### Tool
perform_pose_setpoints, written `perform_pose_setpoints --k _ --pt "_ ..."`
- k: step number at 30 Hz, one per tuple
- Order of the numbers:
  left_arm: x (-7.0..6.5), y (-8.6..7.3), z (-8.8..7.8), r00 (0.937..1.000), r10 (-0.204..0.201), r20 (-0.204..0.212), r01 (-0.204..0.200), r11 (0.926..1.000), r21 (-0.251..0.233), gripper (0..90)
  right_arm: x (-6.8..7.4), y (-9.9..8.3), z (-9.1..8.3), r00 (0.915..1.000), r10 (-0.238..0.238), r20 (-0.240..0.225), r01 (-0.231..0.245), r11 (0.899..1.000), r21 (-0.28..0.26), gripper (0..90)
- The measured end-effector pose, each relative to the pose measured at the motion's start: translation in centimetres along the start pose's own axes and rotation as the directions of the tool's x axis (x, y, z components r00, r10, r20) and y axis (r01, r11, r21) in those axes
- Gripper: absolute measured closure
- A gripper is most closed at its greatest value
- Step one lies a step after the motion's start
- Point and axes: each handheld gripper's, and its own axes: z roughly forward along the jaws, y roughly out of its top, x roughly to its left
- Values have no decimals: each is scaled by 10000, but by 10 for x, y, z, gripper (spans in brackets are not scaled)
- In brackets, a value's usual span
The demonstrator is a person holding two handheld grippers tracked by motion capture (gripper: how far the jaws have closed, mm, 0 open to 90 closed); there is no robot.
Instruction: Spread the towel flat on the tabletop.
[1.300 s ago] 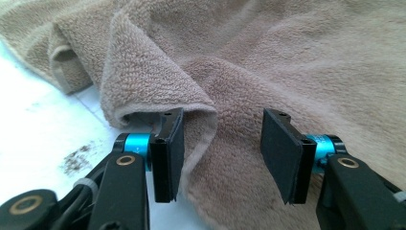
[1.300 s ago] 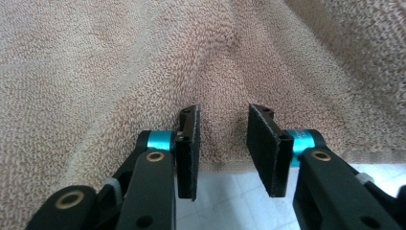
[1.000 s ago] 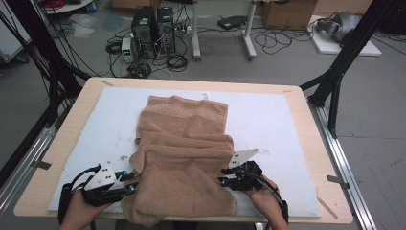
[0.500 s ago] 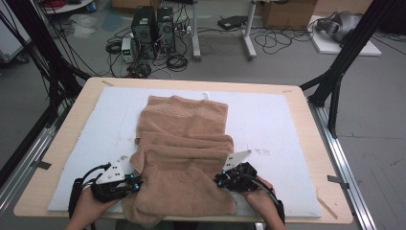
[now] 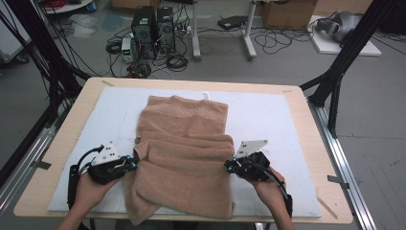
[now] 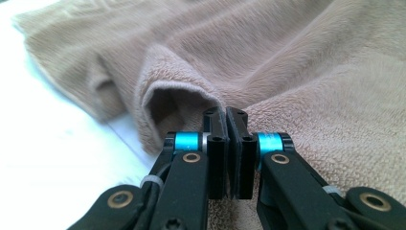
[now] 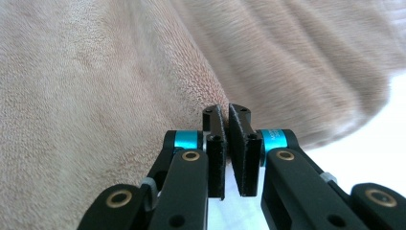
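A tan towel (image 5: 182, 143) lies lengthwise on a white mat (image 5: 268, 115), with its near end hanging over the table's front edge. My left gripper (image 5: 135, 163) is at the towel's left edge, and my right gripper (image 5: 227, 165) at its right edge. In the left gripper view the jaws (image 6: 225, 115) have just been closing and now pinch a raised fold of towel (image 6: 287, 57) at their tips. In the right gripper view the jaws (image 7: 225, 112) have likewise just been closing, and their tips grip the towel's (image 7: 95, 72) edge.
The wooden table (image 5: 297, 96) has metal rails along both sides. Black frame posts (image 5: 335, 81) stand at its far corners. Computer towers (image 5: 153, 28) and cables lie on the floor beyond the far edge. A person's hands (image 5: 91, 191) come in from the near edge.
Both grippers have moved a little away from the person and in onto the towel's side edges. Their jaws have shut on the cloth, and the towel's edges there are slightly raised.
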Motion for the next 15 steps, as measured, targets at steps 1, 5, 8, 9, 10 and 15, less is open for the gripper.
perform_pose_setpoints --k 1,5,8,9,10,15 --pt "2 4 3 9999 4 -150 -4 10000 -12 869 -3 2 0 9999 -56 137 55 9999 94 855" --pt "13 17 22 9984 57 -554 -38 9994 334 867 -22 4 8 9980 380 508 -392 9989 243 854" --pt "20 20 34 9980 -127 -615 152 9991 404 855 -35 4 19 9953 656 716 -681 9971 326 851" --pt "21 21 36 9979 -253 -595 279 9986 442 839 -37 4 22 9947 677 768 -709 9967 402 848" --pt "22 21 36 9977 -344 -584 369 9984 420 811 -39 5 25 9947 686 769 -720 9965 419 843" --pt "16 17 18 9994 -141 -310 144 9999 93 726 -34 4 16 9943 892 592 -883 9959 -188 651"
